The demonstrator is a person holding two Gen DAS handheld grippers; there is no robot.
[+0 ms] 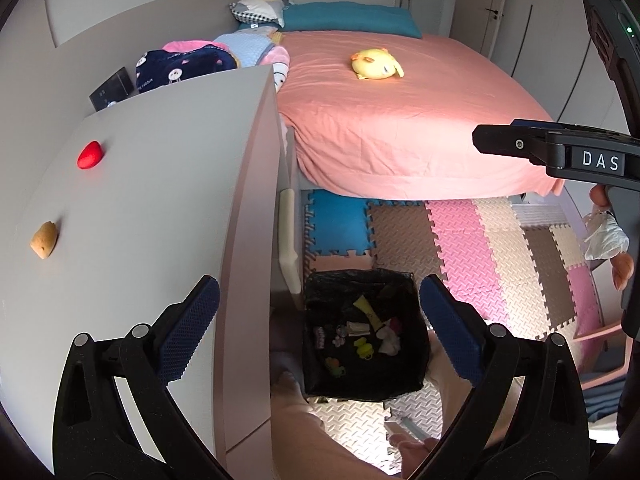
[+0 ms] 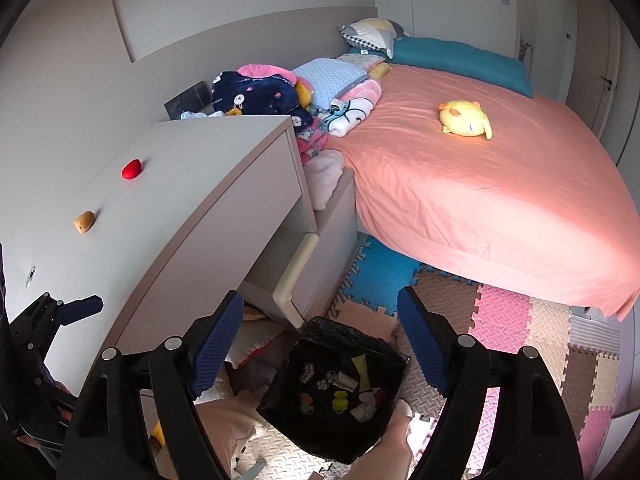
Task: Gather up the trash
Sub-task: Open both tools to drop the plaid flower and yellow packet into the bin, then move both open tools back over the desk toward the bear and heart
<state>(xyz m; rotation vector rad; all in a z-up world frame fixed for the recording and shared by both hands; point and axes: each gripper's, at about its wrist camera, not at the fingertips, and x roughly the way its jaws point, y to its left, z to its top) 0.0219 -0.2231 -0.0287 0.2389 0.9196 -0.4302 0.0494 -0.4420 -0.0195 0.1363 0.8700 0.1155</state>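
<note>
Both hands empty; left gripper (image 1: 320, 324) and right gripper (image 2: 320, 344) gape wide over the bin (image 1: 360, 376) on the floor; red bit (image 1: 89, 155) and tan bit (image 1: 44, 239) sit on the worktop (image 1: 168, 184); they look small, so a sloppy pinch could flick them off the edge.

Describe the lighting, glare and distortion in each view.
Left wrist view: even daylight, a bright washed-out patch on the floor mat below the bin, whose black liner swallows detail; the fisheye bows the desk edge. Right wrist view: same soft light, bed edge curved, corners vignetted black, the mat near the bin overexposed; nothing is notably blurred.
</note>
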